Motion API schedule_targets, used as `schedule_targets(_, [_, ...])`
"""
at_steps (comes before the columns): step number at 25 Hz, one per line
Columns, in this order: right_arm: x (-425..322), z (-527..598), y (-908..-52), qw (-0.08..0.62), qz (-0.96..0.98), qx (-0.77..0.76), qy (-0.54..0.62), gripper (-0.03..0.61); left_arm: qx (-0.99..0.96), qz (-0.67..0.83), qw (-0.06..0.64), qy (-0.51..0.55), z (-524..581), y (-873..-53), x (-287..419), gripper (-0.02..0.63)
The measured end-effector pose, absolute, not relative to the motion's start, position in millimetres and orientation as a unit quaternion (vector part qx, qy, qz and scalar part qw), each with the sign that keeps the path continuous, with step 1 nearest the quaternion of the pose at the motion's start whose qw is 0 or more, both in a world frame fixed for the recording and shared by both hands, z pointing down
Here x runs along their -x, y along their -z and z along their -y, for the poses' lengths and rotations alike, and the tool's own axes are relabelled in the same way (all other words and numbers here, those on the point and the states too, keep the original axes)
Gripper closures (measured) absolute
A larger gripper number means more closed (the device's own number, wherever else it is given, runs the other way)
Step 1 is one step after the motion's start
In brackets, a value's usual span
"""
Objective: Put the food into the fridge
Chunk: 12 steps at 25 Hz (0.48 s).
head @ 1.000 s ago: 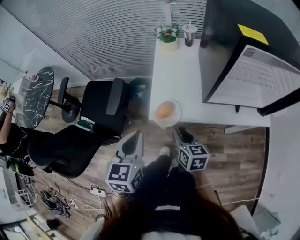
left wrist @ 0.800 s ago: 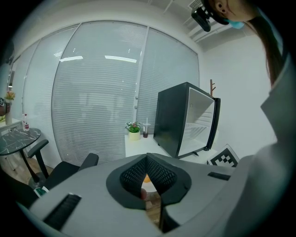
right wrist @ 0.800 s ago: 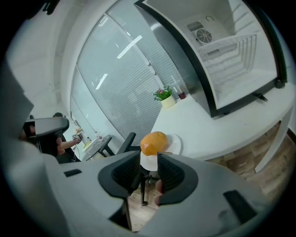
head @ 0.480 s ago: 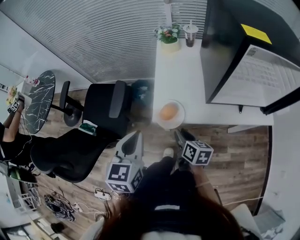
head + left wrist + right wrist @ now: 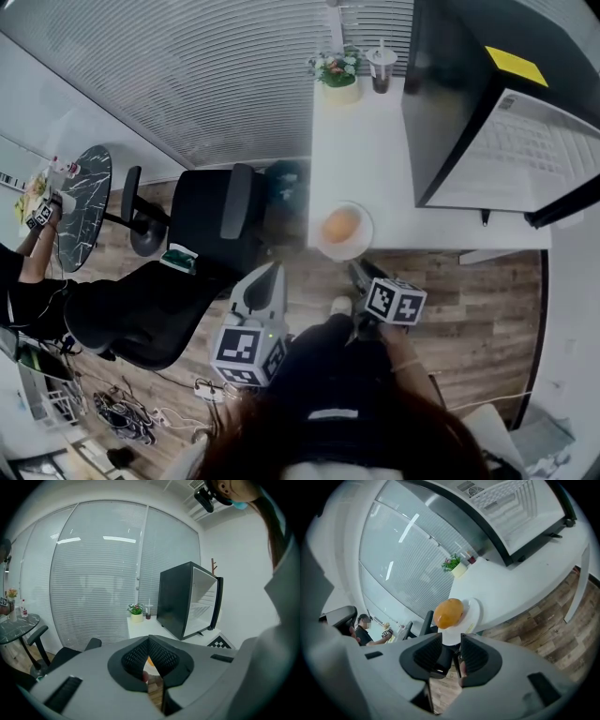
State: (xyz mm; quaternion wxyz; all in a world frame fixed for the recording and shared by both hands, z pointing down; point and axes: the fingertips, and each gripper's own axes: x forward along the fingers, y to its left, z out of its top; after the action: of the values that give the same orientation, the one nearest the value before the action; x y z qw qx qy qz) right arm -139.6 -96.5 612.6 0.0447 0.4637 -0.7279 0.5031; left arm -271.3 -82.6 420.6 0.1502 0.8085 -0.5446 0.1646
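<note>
An orange, rounded piece of food (image 5: 340,225) lies on a white plate (image 5: 366,240) at the near edge of the white table (image 5: 366,150). The black fridge (image 5: 469,94) stands on the table's right part with its door (image 5: 511,155) swung open. My right gripper (image 5: 357,270) hovers just short of the plate, below the table edge. In the right gripper view the food (image 5: 448,613) sits ahead of the right gripper (image 5: 451,641); its jaws are apart and closing, with nothing between them. My left gripper (image 5: 274,272) is shut and empty, left of the plate; the left gripper (image 5: 149,641) points towards the fridge (image 5: 176,599).
A potted plant (image 5: 336,70) and a cup with a straw (image 5: 380,70) stand at the table's far end. A black office chair (image 5: 211,211) is left of the table. A person (image 5: 28,281) sits by a round marble table (image 5: 80,192) at far left. Cables lie on the wooden floor (image 5: 122,412).
My right gripper has shifted slightly right and forward, its marker cube turning. The left gripper has stayed where it was. The plate and food have not moved.
</note>
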Motion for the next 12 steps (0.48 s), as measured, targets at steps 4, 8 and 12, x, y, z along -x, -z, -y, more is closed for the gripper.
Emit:
schedule_targets(4, [142.2,99.3,-618.3,0.036,0.720,-0.457,-0.521,0.461,-0.807,0.546,0.149,-0.168,83.3,-421.9,272.7,0.614])
schedule_targets(8, [143.8,102.6,-624.9,0.025,0.712,-0.449,-0.539,0.434,-0.802,0.552,0.148,-0.171,83.1,-422.6,276.9,0.614])
schedule_targets(12, [144.0,103.3,-633.7,0.017,0.701,-0.447,-0.556,0.431,-0.798,0.558,0.147,-0.173,82.9,-423.1,281.8,0.614])
